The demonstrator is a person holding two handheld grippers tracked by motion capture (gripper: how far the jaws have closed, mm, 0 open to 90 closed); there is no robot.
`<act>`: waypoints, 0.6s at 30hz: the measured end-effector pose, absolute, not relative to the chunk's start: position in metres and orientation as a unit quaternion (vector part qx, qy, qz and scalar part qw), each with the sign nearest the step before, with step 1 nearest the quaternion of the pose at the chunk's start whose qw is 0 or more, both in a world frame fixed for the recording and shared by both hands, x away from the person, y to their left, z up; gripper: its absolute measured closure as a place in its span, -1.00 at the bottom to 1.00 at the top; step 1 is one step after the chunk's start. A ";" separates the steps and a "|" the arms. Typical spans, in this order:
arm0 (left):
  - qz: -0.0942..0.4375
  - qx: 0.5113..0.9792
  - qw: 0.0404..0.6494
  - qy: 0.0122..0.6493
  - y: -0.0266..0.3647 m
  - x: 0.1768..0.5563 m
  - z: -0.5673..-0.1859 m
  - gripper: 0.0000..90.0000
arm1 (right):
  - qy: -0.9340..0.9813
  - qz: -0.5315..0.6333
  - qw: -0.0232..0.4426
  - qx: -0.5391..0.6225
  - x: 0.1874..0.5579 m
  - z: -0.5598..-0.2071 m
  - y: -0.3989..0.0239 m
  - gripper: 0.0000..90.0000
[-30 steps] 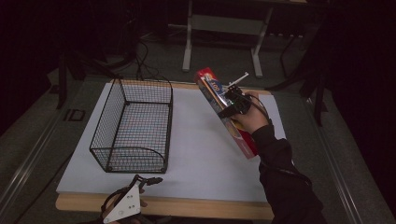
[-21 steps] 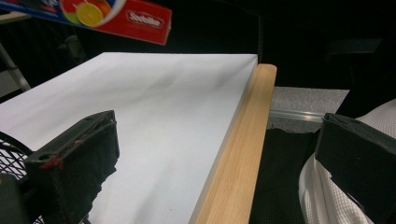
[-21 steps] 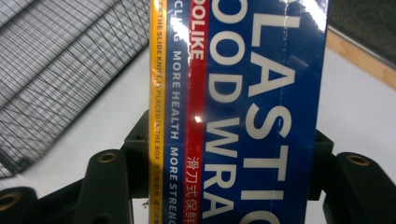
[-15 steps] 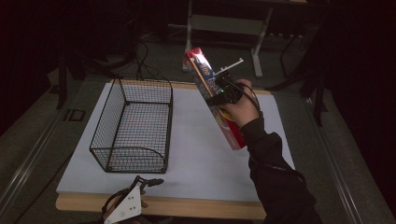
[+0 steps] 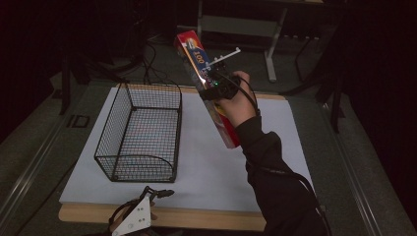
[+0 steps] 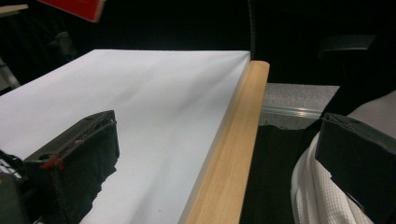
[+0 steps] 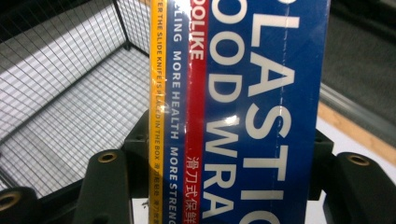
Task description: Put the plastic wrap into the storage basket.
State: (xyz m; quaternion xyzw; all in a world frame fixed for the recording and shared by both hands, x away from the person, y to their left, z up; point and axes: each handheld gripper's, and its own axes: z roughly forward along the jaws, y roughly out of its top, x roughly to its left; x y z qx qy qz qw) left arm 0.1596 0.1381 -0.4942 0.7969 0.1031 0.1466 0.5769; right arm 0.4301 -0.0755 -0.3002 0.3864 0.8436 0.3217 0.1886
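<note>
Box of plastic wrap [image 5: 209, 86], long and narrow, red and blue, held up in the air above the far right part of the counter [image 5: 275, 147], tilted so its upper end leans away toward the far left and its lower end points back at the person's sleeve [image 5: 275, 167]. Right claw [image 5: 216, 88] clenched across the box near its middle; in the right gripper view the blue face with white lettering [image 7: 252, 112] stands between the two black jaws, both pressed against its sides. Box clear of the counter surface, touching nothing but the claw.

Wire basket [image 5: 140, 132], black mesh, sits on the white sheet to the left of the box, well apart from it; seen from the right gripper view its mesh floor [image 7: 70, 116] lies below and beyond the box.

Left claw [image 5: 135, 219] rests low at the near wooden edge of the counter, near the basket's front. In the left gripper view its jaws stand wide apart with nothing between them, counter edge [image 6: 233, 149] running up between them.
</note>
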 end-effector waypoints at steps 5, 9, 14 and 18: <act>0.146 0.793 0.581 0.109 0.139 0.160 -0.493 -1.00 | 0.843 0.333 0.192 0.377 0.427 -0.291 -0.056 -0.11; 0.148 0.794 0.579 0.110 0.139 0.160 -0.493 -1.00 | 0.839 0.351 0.193 0.368 0.423 -0.285 -0.036 -0.11; 0.151 0.793 0.580 0.111 0.140 0.159 -0.492 -1.00 | 0.842 0.370 0.189 0.344 0.415 -0.281 -0.006 -0.12; 0.152 0.794 0.579 0.109 0.140 0.159 -0.492 -1.00 | 0.843 0.377 0.193 0.333 0.411 -0.282 0.019 -0.12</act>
